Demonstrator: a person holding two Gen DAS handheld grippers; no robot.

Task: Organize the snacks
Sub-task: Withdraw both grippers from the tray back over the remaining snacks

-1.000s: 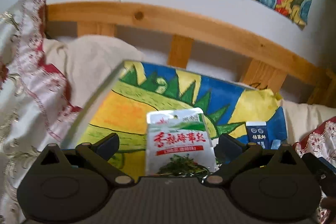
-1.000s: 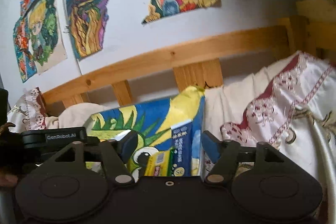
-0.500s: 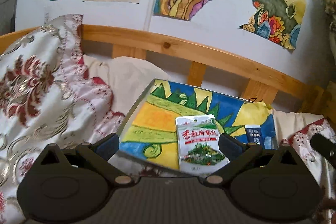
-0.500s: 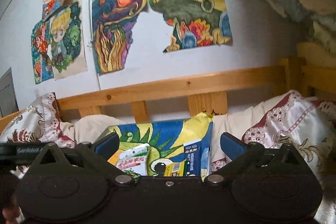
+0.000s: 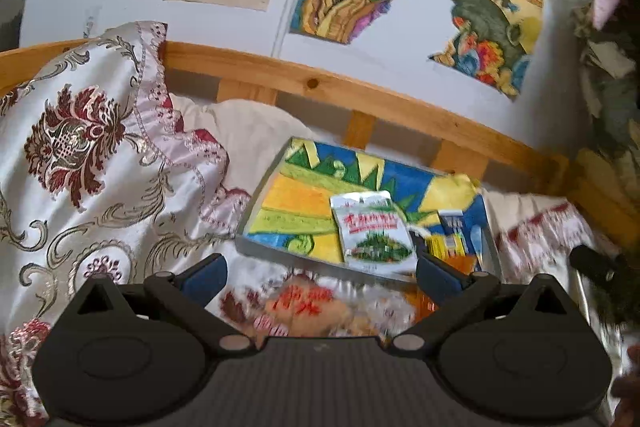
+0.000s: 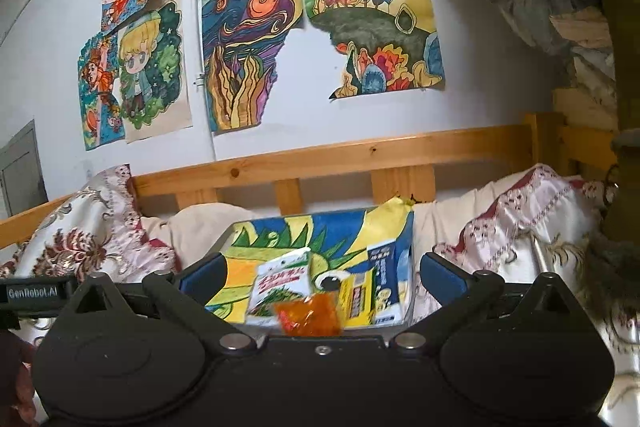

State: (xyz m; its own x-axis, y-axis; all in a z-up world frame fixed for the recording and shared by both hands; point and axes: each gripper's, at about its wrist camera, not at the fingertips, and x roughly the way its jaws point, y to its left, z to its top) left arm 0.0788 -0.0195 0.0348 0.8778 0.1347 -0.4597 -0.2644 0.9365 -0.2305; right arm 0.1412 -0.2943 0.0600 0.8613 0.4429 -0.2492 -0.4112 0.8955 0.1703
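Note:
A shallow box lined with a bright painted sheet lies on the bed. In it rest a white and green snack packet, a blue and white carton, a yellow packet and an orange packet. A blurred red and white packet lies on the bedding just in front of the box. My left gripper is open, short of the box, nothing between its fingers. My right gripper is wide open and empty, also back from the box.
Patterned satin bedding rises on both sides of the box. A wooden bed rail runs behind it, under a wall of coloured drawings. The left tool shows at the right view's left edge.
Both grippers have drawn back and up from the box, so it looks smaller. The right jaws have spread wider, leaving the carton in the box. The white and green packet stays where it lay.

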